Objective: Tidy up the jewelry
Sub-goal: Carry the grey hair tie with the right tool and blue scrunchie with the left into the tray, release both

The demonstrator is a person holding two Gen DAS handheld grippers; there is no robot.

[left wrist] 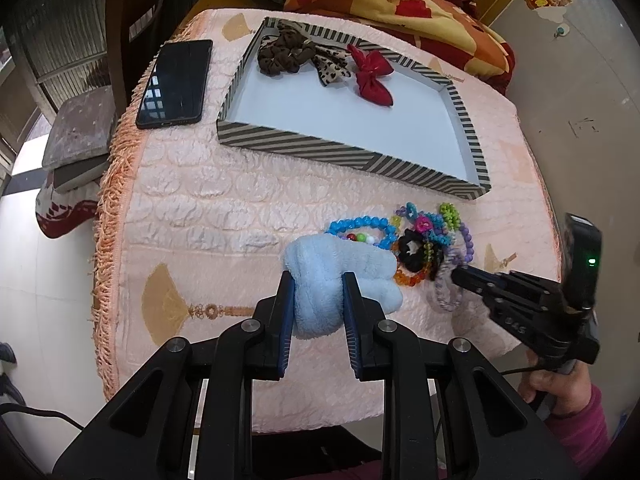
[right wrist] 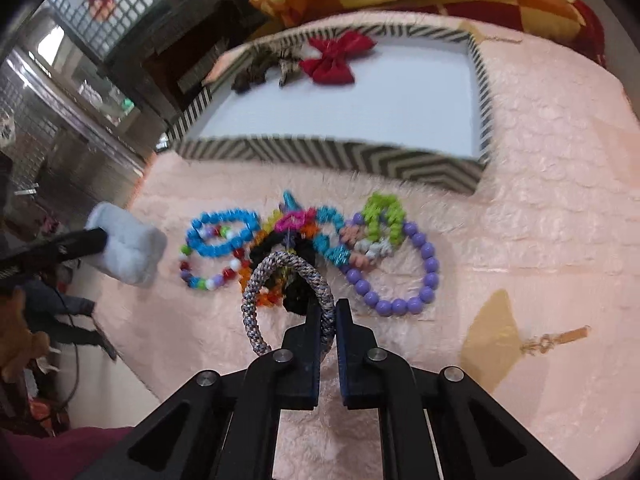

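Left gripper (left wrist: 318, 284): it is clamping a fluffy light-blue scrunchie (left wrist: 340, 280) between its two blue-padded fingers; the jaws are standing about a scrunchie's thickness apart, with the soft fabric bulging out ahead of the tips and to the right of them.

Light-blue scrunchie, seen from the right wrist (right wrist: 128, 248): it is showing at the left edge of the bead pile, pinched by the other tool's dark tip; whether it is touching the cloth cannot be told.

Right gripper (right wrist: 327, 312): it is pinching a grey-and-white braided hair tie (right wrist: 256, 292) on the ring's right side; the jaws are nearly closed, with only the cord between them, and the loop is standing up to the left of the fingers.

Right gripper, seen from the left wrist (left wrist: 464, 276): its tip is sitting at the right end of the pile, and a person's hand (left wrist: 560, 384) is gripping the handle.

Bead pile: a blue bead bracelet (right wrist: 222, 232), a purple bead bracelet (right wrist: 400, 276), a lime-green piece (right wrist: 382, 216) and a black scrunchie (right wrist: 296, 248) are lying tangled together on the pink tablecloth (right wrist: 520, 208), just in front of the tray.

Striped tray (left wrist: 464, 108): it is sitting on the cloth beyond the pile, holding a brown scrunchie (left wrist: 284, 54), a leopard-print bow (left wrist: 332, 66) and a red bow (left wrist: 372, 76) along its far side.

Phone (left wrist: 176, 82): it is lying face up to the left of the tray.
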